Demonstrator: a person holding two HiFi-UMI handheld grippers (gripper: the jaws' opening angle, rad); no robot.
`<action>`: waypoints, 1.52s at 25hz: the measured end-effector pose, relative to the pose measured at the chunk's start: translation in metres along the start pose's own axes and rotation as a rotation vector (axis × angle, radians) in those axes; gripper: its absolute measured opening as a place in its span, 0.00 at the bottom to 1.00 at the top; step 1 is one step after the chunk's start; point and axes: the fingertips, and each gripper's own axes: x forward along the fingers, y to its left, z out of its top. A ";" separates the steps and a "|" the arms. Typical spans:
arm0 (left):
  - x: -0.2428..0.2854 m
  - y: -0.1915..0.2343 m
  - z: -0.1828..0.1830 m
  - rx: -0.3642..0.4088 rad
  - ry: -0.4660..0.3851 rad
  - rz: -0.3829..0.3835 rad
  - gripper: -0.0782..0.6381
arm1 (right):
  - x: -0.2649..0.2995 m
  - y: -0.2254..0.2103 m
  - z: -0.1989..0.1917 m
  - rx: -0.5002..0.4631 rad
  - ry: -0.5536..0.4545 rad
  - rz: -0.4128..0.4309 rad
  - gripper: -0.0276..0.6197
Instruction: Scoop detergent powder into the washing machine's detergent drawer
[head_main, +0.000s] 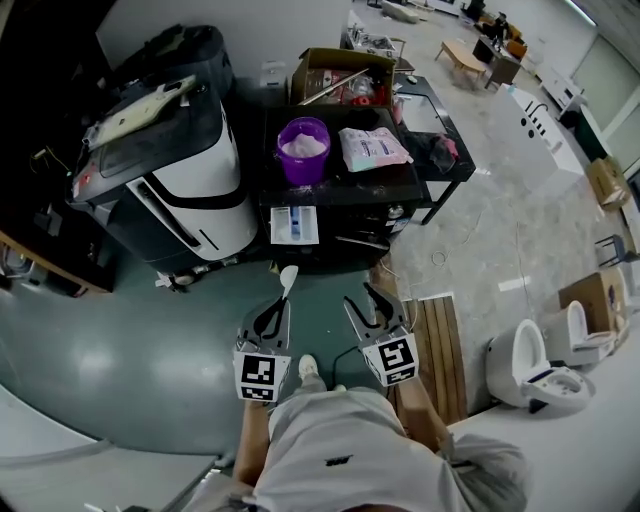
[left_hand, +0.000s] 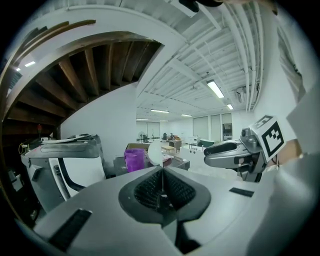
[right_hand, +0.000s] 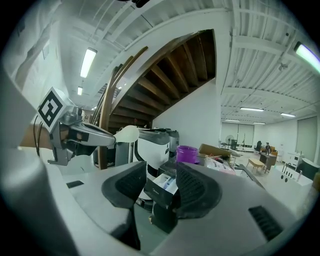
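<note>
My left gripper (head_main: 278, 308) is shut on the handle of a white plastic spoon (head_main: 288, 280), whose empty bowl points toward the table. In the left gripper view the spoon's bowl (left_hand: 155, 152) stands just past the closed jaws of the left gripper (left_hand: 161, 176). My right gripper (head_main: 368, 303) is open and holds nothing. A purple tub (head_main: 303, 148) of white powder sits on the black table (head_main: 400, 190). The detergent drawer (head_main: 294, 225) is pulled out in front of it, and it shows between the jaws of the right gripper (right_hand: 161, 186). Both grippers hang well short of the drawer.
A white and black washing machine (head_main: 170, 170) stands to the left of the table. A detergent bag (head_main: 370, 148) lies beside the tub, with a cardboard box (head_main: 340, 75) behind it. Wooden slats (head_main: 440, 345) lie on the floor to the right, and white toilets (head_main: 540, 365) stand beyond them.
</note>
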 end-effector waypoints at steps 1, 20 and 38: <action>0.003 0.005 0.000 0.000 0.001 -0.006 0.13 | 0.006 0.001 0.002 0.002 -0.001 -0.005 0.32; 0.055 0.064 -0.001 -0.073 -0.004 -0.067 0.13 | 0.074 -0.009 0.008 0.005 0.042 -0.053 0.32; 0.144 0.102 0.016 -0.098 0.022 -0.013 0.13 | 0.163 -0.067 0.018 0.027 0.040 0.039 0.32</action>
